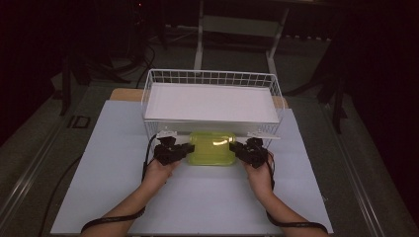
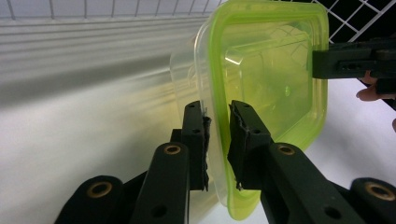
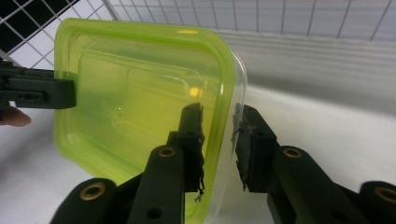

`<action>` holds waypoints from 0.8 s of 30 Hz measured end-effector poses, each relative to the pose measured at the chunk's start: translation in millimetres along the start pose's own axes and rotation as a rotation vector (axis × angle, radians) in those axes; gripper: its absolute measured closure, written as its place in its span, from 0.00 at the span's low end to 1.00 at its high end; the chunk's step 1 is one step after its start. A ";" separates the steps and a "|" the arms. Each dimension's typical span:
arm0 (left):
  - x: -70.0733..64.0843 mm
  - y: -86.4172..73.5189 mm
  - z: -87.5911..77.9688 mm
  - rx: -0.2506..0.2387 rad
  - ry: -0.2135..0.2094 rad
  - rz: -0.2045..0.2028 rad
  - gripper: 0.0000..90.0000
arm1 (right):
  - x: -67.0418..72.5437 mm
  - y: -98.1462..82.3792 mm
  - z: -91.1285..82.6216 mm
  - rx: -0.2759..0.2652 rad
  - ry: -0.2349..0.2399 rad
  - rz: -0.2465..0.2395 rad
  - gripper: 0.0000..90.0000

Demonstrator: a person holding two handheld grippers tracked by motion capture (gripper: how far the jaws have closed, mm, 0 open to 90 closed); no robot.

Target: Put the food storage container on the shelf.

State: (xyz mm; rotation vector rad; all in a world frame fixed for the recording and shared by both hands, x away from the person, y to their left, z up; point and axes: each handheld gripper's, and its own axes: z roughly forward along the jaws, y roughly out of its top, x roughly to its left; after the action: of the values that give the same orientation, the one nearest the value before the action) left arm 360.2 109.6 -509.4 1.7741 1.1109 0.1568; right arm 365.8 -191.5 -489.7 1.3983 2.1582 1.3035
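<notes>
I have the green container (image 1: pixel 213 147) between my two grippers, at the middle of the table (image 1: pixel 113 187), right in front of the white wire basket (image 1: pixel 153 84). From the high view it sits against the basket's near side, with a bright glare spot on its top.

My left gripper (image 1: pixel 189 149) has hold of the container's left edge. In the left gripper view, its jaws stand either side of the rim where the green lid (image 2: pixel 266 70) meets the clear tub (image 2: pixel 187 70), closed down to a narrow gap with the plastic edge pinched between the pads. The container appears tilted on edge in this view, its green face turned toward the far gripper.

My right gripper (image 1: pixel 235 147) grips the opposite edge. In the right gripper view, its jaws (image 3: pixel 219 135) straddle the rim the same way; the left pad presses on the green face, and the right pad sits close to the clear tub's lip. I cannot tell whether that right pad fully touches. The other gripper's black jaw reaches in from the far left of this view and clamps the opposite rim, with a fingertip (image 3: pixel 14 116) just below it.

A flat white sheet (image 1: pixel 210 103) lies inside the basket. My forearms come in from the bottom of the high view, each with a dark strap (image 1: pixel 113 219) around it, and a cable (image 1: pixel 147 158) trails from the left gripper.
</notes>
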 end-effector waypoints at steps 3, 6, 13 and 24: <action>2.5 0.6 1.2 -0.011 0.007 0.011 0.83 | 0.4 1.2 2.3 -0.016 -0.022 -0.011 0.79; 3.7 0.8 3.0 -0.023 0.016 0.019 0.81 | 1.7 2.0 4.9 -0.035 -0.057 -0.050 0.77; 3.6 1.9 11.7 -0.048 0.059 0.036 0.67 | 4.7 -0.5 13.4 -0.056 -0.136 -0.143 0.62; 2.6 5.1 15.2 -0.074 0.098 0.048 0.55 | 3.2 0.1 15.8 -0.064 -0.156 -0.134 0.52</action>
State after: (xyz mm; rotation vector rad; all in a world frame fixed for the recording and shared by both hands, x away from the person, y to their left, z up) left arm 373.1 100.9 -513.8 1.7428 1.1181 0.3129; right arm 374.1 -180.3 -497.8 1.2622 2.0501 1.1640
